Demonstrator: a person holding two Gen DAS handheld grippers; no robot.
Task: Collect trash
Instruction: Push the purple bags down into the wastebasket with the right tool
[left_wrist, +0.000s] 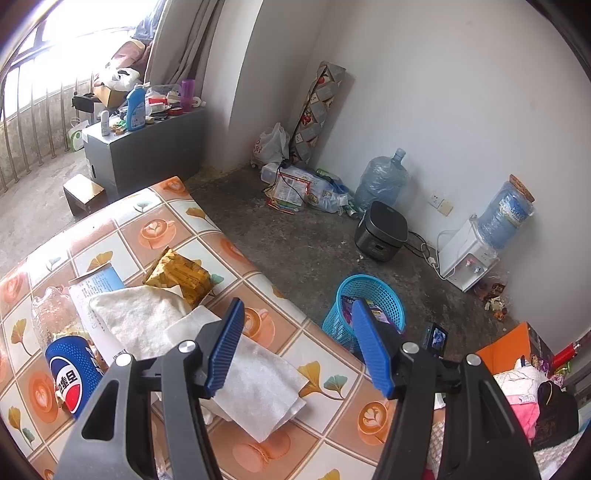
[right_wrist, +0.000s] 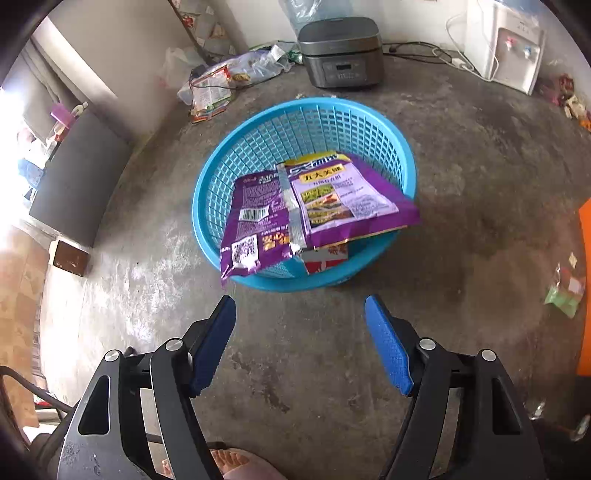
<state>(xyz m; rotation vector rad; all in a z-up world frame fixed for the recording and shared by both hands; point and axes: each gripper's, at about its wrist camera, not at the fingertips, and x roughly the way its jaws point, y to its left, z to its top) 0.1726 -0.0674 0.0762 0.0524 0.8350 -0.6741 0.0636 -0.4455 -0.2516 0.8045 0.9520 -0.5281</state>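
Trash-wise, the purple snack bag (right_wrist: 295, 214) is draped across the blue basket (right_wrist: 258, 147) on the floor. Right gripper (right_wrist: 300, 338) hangs near it, jaws spread, empty. Left gripper (left_wrist: 297, 341) spread over the table's tissue (left_wrist: 255, 380).

A wrapper (right_wrist: 310, 210) lies in the basket (right_wrist: 258, 122), before the cooker (right_wrist: 340, 51).

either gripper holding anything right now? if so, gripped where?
Nothing held. Left gripper is open above the white tissue on the table; right gripper is open, short of the blue basket holding the purple wrapper.
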